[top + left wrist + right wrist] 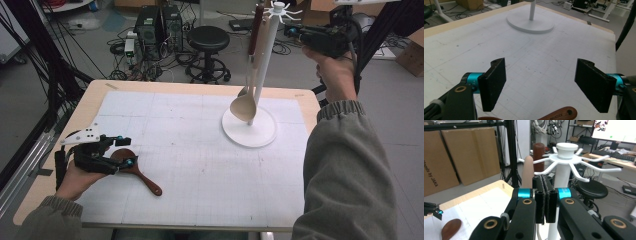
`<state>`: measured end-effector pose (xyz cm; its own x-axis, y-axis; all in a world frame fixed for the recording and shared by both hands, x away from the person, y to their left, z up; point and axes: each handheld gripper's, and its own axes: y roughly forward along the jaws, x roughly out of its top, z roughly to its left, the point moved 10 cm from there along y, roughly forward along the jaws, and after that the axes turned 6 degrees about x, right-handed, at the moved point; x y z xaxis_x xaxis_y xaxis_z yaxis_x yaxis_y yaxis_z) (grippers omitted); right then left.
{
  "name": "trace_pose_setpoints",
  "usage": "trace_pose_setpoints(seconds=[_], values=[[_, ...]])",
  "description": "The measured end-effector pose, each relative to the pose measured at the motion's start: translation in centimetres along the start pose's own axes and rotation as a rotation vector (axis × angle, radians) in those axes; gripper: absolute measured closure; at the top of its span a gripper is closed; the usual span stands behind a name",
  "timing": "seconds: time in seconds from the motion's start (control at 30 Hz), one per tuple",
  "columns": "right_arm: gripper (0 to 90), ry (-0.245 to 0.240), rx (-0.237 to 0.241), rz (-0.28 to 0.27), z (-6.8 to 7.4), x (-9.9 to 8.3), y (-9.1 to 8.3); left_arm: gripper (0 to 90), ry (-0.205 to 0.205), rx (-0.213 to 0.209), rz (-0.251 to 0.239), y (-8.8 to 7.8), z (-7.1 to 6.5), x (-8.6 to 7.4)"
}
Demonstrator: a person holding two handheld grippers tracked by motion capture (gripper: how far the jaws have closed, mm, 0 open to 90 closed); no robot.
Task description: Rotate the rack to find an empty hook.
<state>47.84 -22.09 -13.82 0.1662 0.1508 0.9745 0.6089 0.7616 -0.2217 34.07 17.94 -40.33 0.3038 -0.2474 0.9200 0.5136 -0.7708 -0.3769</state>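
1. A dark brown wooden spoon [138,172] lies flat on the white gridded mat [200,170] near the front left of the counter [95,100], bowl toward the left edge, handle pointing toward the person.
2. The left gripper [125,151] sits low right over the spoon's bowl; its jaws stand wide apart with nothing between the pads, and the spoon's handle end [560,114] shows just below them in the left gripper view.
3. Well apart, at the far right of the mat, stands a white utensil stand [250,127] with a round base and a crown of hooks.
4. A pale wooden spoon [245,106] and a dark-handled utensil [256,25] hang from those hooks.
5. The right gripper [296,33] is held high, level with the hooks and just beside them, its jaws pressed together on nothing.
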Motion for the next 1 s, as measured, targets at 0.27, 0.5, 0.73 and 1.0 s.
trace_pose_setpoints(seconds=[0.27, 0.5, 0.73, 1.0], values=[[89.4, -0.011, -0.010, -0.005, 0.7, 0.6, 0.8, 25.9, 0.002, -0.002, -0.001, 0.0, 0.0, 0.0], [89.4, -0.012, -0.019, -0.001, 1.1, 0.7, 1.7, 26.0, 0.008, -0.001, -0.001, 0.0, -0.1, 0.0], [89.3, -0.011, -0.022, -0.005, 1.4, 0.9, 2.3, 26.2, 0.008, 0.001, -0.004, -0.1, -0.1, 0.1], [76.1, 0.009, 0.053, -0.012, 3.3, -1.3, 2.0, 26.9, 0.014, 0.010, 0.007, -0.2, 0.0, -0.1]])
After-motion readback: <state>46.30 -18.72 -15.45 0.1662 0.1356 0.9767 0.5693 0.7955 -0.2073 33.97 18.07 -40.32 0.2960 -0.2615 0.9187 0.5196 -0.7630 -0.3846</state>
